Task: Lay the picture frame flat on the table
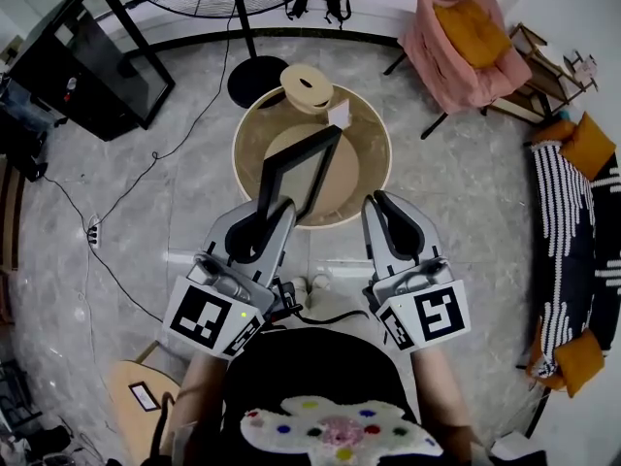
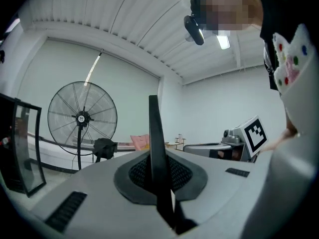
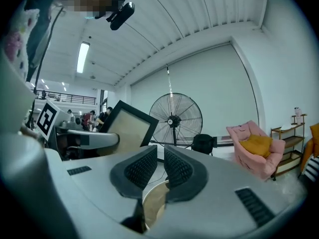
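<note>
The picture frame (image 1: 303, 171) (thin black border, tan panel) tilts over the round table (image 1: 376, 134), clamped edge-on in the left gripper (image 1: 276, 205). The right gripper (image 1: 380, 202) is closed and empty.

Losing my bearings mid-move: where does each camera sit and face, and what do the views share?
Head view: on the person's head, steeply down at the round table, the picture frame, the left hand-held gripper, the right hand-held gripper and the torso.
Left gripper view: on the left hand-held gripper, level along jaws shut on the picture frame's edge; torso at right.
Right gripper view: on the right hand-held gripper, along shut, empty jaws; torso at left.
Shared: both gripper views show picture frame and fan.
</note>
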Available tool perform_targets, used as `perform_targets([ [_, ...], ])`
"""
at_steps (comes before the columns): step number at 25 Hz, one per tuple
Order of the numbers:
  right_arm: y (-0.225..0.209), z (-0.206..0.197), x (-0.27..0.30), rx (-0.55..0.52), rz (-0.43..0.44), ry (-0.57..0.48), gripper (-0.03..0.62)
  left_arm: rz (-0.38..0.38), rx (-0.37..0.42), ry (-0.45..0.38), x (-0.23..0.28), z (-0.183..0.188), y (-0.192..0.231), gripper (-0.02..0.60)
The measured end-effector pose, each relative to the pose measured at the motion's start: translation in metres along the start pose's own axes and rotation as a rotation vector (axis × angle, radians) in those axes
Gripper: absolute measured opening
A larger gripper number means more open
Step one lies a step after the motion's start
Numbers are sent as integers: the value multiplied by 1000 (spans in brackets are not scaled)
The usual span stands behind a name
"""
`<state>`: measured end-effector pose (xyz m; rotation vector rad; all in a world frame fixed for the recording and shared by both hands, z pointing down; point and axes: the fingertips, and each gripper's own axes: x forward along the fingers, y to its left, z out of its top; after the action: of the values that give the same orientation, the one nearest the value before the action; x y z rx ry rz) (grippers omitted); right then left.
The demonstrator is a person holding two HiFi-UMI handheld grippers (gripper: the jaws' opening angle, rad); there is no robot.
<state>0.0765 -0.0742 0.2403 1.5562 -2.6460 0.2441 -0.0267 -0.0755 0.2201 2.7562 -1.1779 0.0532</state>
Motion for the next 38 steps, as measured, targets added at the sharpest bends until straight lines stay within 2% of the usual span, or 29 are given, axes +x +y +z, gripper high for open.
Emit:
perform_targets([
  [3, 6, 3, 5, 5, 27, -2, 45, -42, -65, -14, 2, -1, -4, 29],
  [5, 10, 3, 6, 9, 54, -4, 93, -68, -102, -23, 4, -2, -8, 29],
  [11, 25, 5, 13, 57, 133, -17, 156, -154, -158, -43, 4, 0, -15, 29],
  [21, 29, 0, 19, 174, 210, -20, 156, -256, -228, -58, 4, 1, -19, 29],
  [29, 23, 1, 16, 209, 203, -25, 98, -266, -266, -68, 3, 0, -16, 31],
  [33, 20, 1, 18, 273, 181, -31, 87, -245, -251, -54, 5, -4, -15, 31],
  [38, 17, 1, 21, 295, 141, -33, 86, -195, -236, -46, 8, -6, -12, 38],
])
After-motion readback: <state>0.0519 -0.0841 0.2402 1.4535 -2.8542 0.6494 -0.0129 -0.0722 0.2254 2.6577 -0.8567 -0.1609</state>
